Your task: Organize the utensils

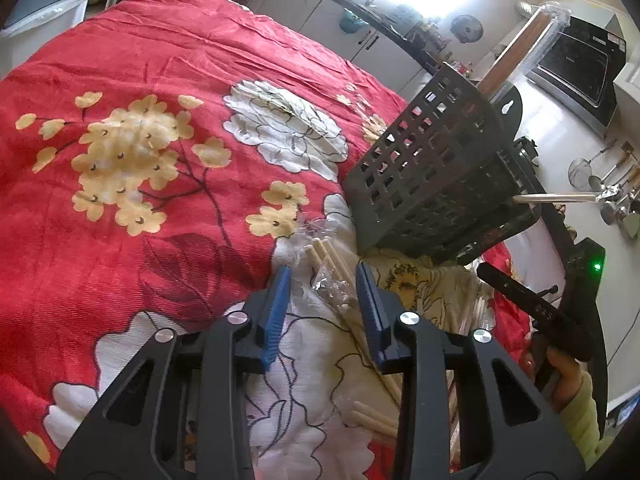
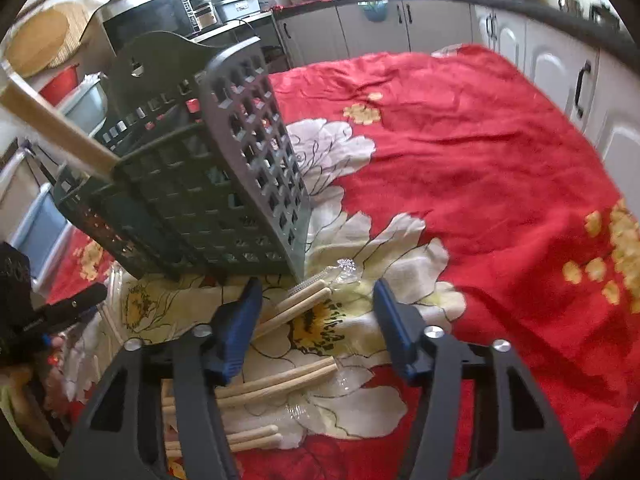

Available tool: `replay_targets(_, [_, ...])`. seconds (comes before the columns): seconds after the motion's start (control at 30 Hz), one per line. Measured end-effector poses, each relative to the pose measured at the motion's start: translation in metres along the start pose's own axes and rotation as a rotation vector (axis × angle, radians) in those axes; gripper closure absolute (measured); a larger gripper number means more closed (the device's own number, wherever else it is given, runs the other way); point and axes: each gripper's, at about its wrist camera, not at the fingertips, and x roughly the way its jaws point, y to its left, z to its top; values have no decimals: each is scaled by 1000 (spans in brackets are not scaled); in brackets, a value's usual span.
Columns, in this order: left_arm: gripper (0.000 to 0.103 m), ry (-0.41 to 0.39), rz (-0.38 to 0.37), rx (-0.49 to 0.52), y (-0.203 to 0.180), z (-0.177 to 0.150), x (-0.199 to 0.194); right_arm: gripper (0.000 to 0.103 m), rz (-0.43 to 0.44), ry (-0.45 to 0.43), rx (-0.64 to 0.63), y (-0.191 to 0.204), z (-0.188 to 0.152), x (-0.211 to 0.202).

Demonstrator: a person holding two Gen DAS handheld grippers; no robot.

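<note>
Red floral cloth (image 2: 480, 184) spread under and ahead of both grippers. White cabinets with dark handles (image 2: 556, 80) far ahead and right of right gripper, dark countertop above. Microwave (image 1: 580, 68) far upper right of left gripper. Strainers, ladles hanging on wall (image 1: 608, 188) right of it. Round woven mat (image 2: 40, 40) far upper left of right gripper.

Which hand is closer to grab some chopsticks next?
Probably left. The left gripper is open with wrapped chopsticks right between its fingers. The right gripper is open too, but its chopsticks lie nearer one finger, beside the holder.
</note>
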Motion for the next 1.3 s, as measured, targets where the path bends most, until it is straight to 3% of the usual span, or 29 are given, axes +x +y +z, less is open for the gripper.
replay_targets(0.5, [82,-4,6,2,0,0,2,84,53,2,8,-2,0,9])
replay_targets(0.57, [84,-3,5,1,1,0,2,94,57,3,17,-3,-1,8])
replay_targets(0.73, [95,-2,-11,5,0,0,1,97,84,-3,95,-15,-3,1])
replay_targets(0.9, [100,-10,-29,-7,2,-1,-3,97,91,-36,118,-16,-6,-10])
replay_targets(1.3, [101,-91,-67,4,-8,1,-38,98,94,-123,76,-2,-5,-42])
